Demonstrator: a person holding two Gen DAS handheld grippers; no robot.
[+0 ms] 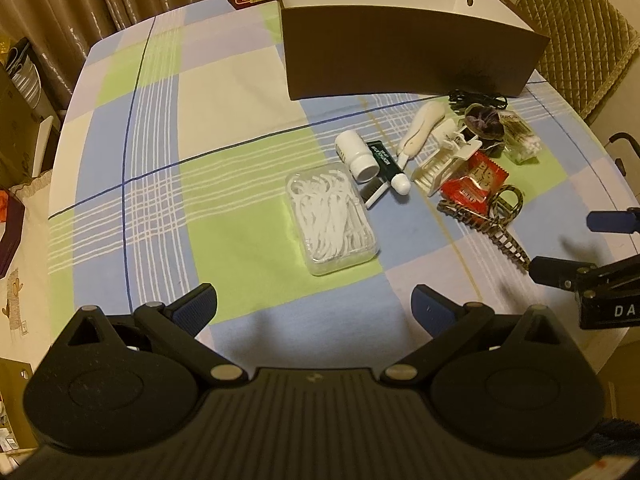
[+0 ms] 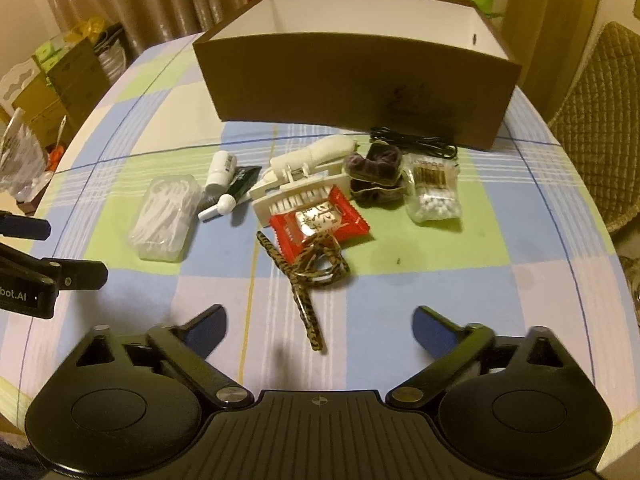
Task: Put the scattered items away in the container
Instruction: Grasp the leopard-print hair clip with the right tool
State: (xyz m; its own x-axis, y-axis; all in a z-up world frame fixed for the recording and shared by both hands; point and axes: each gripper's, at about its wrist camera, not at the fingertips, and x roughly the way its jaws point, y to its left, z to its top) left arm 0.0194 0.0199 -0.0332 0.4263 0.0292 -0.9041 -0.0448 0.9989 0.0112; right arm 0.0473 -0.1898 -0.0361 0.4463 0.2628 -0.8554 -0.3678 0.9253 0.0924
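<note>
Checked cloth over the worktop [image 2: 500, 288], blue, green and cream. At the far edge, a brown container [image 2: 352, 92] with white inner walls, open-topped, nothing visible inside from these angles. Just in front of it, a cluster of scattered items, none yet put away.

Largest of the loose things: clear box of floss picks [image 1: 332, 218], off to the left of the pile, nearer the left tool [image 1: 314, 308]. Next, cream brush [image 2: 304, 196] with a red snack packet [image 2: 320, 222] lying against it. Then dark scrunchie [image 2: 374, 174], bag of cotton swabs [image 2: 432, 188], white bottle [image 2: 222, 168], black cable [image 2: 416, 142] close to the container wall.

Nearest of all: leopard-print hair claw [image 2: 312, 276], touching the red packet's near edge. Long axis running from the packet toward the right tool [image 2: 320, 320], slightly slanted, its near tip lying almost midway between the fingers. Right hand plainly closer than left; likely the next pick.

Left tool: jaws wide, empty, hovering over bare cloth. Right tool: jaws wide too, nothing gripped, pads clear of the claw on both sides.
</note>
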